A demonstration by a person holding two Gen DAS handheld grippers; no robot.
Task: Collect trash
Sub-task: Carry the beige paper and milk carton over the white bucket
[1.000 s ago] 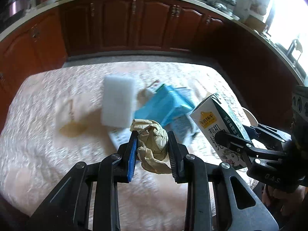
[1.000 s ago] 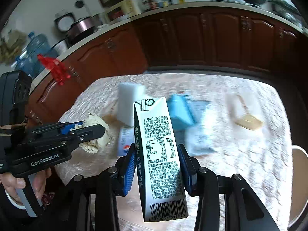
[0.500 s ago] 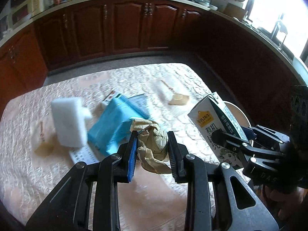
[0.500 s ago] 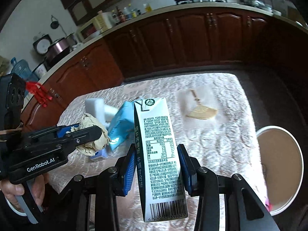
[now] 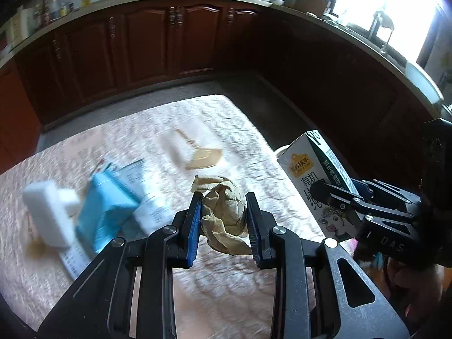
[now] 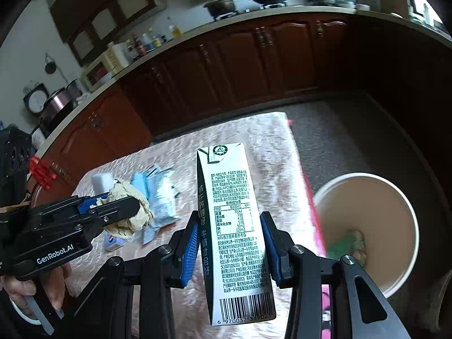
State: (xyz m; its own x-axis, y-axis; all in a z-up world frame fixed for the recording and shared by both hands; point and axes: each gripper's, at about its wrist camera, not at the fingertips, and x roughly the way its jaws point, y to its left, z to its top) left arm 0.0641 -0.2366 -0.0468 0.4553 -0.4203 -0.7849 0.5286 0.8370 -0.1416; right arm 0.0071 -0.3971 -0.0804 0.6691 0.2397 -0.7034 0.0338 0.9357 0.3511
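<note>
My left gripper [image 5: 223, 214] is shut on a crumpled ball of brown paper [image 5: 224, 212], held above the quilted table cover [image 5: 214, 291]. The same ball [image 6: 132, 212] shows in the right wrist view, pinched in the left gripper [image 6: 124, 206]. My right gripper [image 6: 228, 234] is shut on an upright white milk carton [image 6: 234, 226], its barcode at the bottom. The carton [image 5: 313, 178] appears at the right of the left wrist view, in the right gripper [image 5: 325, 192]. A round white bin [image 6: 367, 228] stands on the floor just right of the table, with some scraps inside.
On the table lie a blue packet [image 5: 110, 206], a white foam block [image 5: 48, 214], printed wrappers [image 6: 162, 195] and a clear-wrapped small wooden spoon [image 5: 197, 155]. Dark red cabinets [image 5: 158, 42] and a worktop ring the room. A hand [image 6: 31, 285] grips the left tool.
Both grippers have swung right across the table, still holding paper and carton. The table items have slid left in both views, and the white bin has come into sight at the right.
</note>
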